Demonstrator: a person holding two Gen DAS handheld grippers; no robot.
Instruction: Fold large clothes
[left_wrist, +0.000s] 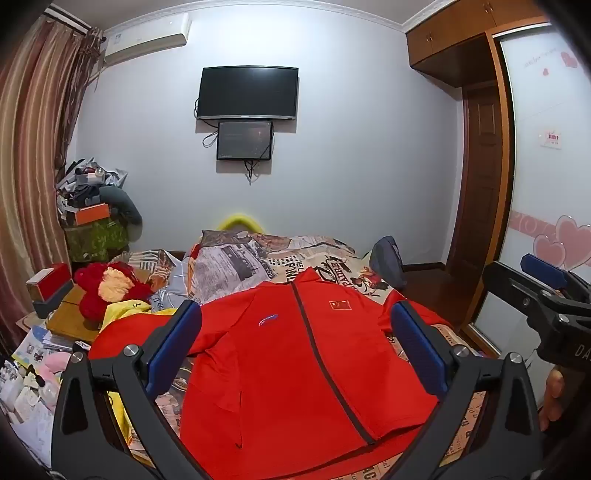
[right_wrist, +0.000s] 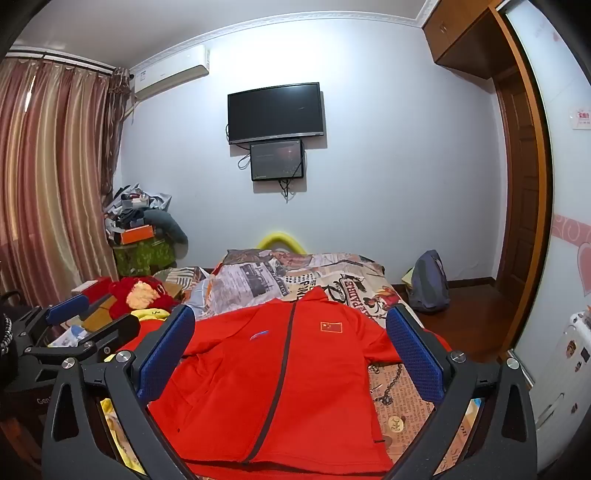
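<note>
Between the blue-padded, black-framed fingers of the left gripper (left_wrist: 295, 347): a bright red jacket (left_wrist: 295, 369) with dark grey zip, blue-and-white chest logo and red flag patch bearing yellow stars. Beyond it, newspaper-print bedding (left_wrist: 266, 258) in beige, grey and orange. Left of the fingers, a red-and-cream plush toy (left_wrist: 107, 288) and yellow cloth (left_wrist: 125, 310). Far left, striped brown-pink curtains (left_wrist: 33, 147). Ahead, a pale wall with black television (left_wrist: 247, 92). Far right, a white wardrobe door with pink hearts (left_wrist: 554, 184).

red jacket (left_wrist: 295, 369) hem cut off at bottom edge, left sleeve behind tool finger, chest logo too small
</note>
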